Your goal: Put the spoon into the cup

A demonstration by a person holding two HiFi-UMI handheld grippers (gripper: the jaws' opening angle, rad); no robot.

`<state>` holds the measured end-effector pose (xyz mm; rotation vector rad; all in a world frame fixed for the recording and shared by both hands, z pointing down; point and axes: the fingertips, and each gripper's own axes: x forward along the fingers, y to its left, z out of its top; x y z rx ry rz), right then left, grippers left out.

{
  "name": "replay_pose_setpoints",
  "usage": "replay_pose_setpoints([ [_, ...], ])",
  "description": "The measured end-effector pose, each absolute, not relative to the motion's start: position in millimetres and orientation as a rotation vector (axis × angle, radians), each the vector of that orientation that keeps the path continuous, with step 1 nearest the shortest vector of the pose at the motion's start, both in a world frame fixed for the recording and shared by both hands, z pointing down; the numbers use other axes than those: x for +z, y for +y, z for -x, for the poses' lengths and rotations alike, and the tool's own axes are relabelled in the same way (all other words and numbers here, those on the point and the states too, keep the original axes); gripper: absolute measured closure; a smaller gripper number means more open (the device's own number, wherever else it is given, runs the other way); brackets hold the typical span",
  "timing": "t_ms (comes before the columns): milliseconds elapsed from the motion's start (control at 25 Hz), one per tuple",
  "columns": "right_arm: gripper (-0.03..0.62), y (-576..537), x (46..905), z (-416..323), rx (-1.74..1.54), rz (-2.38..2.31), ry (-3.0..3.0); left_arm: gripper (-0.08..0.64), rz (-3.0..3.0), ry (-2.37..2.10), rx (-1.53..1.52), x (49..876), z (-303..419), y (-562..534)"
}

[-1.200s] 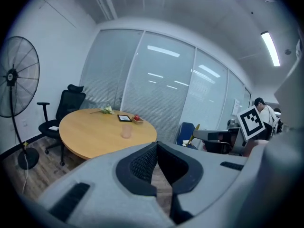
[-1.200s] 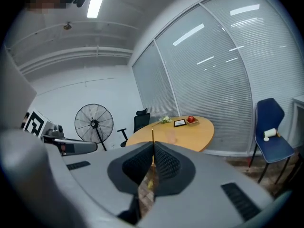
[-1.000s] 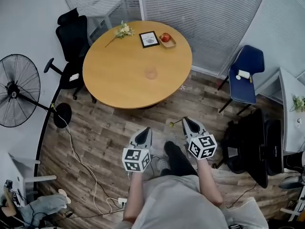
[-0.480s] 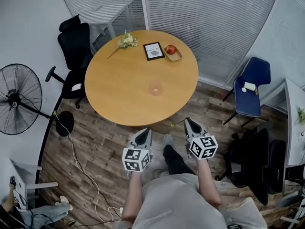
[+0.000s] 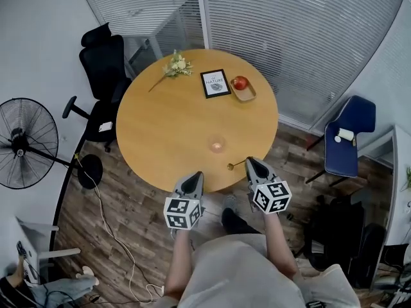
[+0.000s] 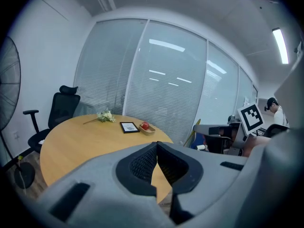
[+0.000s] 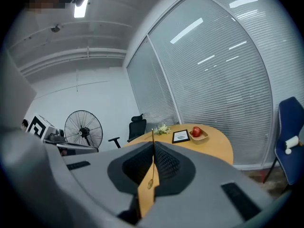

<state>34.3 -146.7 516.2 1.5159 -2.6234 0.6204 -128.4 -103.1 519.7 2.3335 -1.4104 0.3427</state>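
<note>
The table is now seen much closer in the head view; its near edge is reached by the left gripper and right gripper, where floor was seen before. The spoon is now carried over the rim, near the cup.

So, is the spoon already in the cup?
No, the spoon is clamped in the right tongs, apart from the cup on the table.
</note>
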Motion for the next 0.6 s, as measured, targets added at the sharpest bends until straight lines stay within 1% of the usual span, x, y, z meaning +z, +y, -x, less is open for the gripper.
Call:
replay_pose_setpoints([
  [360, 0.589, -215.6, 525.9, -14.7, 0.671, -1.431, -2.650, 0.551, -2.298, -1.427, 0.366, 527.2, 138.5, -166.2],
  [600, 0.589, -248.1, 531.3, -31.7, 0.659, -1.421, -2.651, 0.551, -2.289, -1.449, 0.358, 534.4, 123.3, -203.8],
])
